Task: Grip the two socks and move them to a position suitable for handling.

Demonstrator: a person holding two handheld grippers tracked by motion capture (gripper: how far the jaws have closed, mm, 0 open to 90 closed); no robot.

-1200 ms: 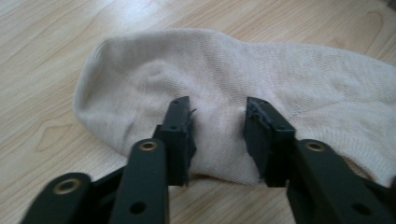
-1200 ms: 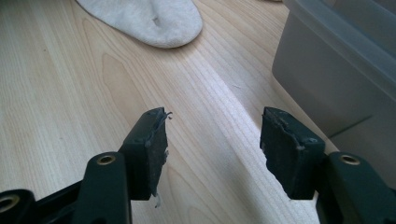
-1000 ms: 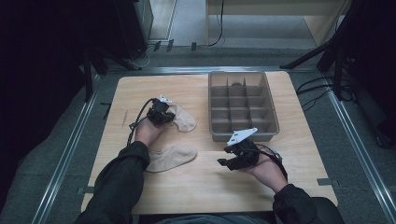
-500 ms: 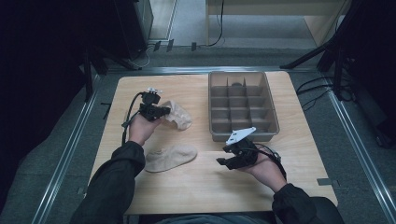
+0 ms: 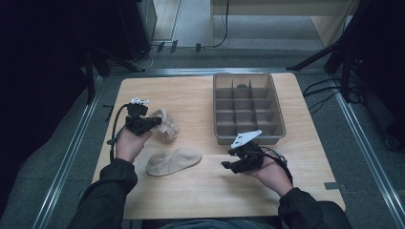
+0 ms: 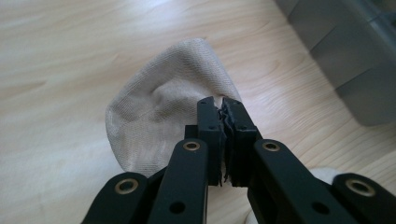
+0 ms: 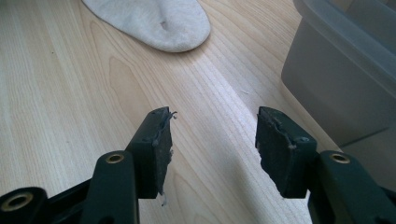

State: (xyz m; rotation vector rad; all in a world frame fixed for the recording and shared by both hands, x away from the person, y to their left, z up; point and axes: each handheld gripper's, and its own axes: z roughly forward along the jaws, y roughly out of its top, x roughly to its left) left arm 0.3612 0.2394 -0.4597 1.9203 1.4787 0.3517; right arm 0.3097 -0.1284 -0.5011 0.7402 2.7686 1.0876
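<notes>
Sock (image 6: 159,112) hangs pinched in my left gripper (image 6: 223,109), jaws clamped tight on its fabric, lifted over the table (image 5: 191,90) beside the divided bin (image 5: 248,107). Its mate (image 5: 173,161) lies flat nearby; my right gripper (image 7: 212,135) waits open, empty.

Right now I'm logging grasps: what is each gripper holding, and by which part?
The left gripper pinches a beige sock by its edge nearest the gripper. The right gripper is open, holding nothing.
</notes>
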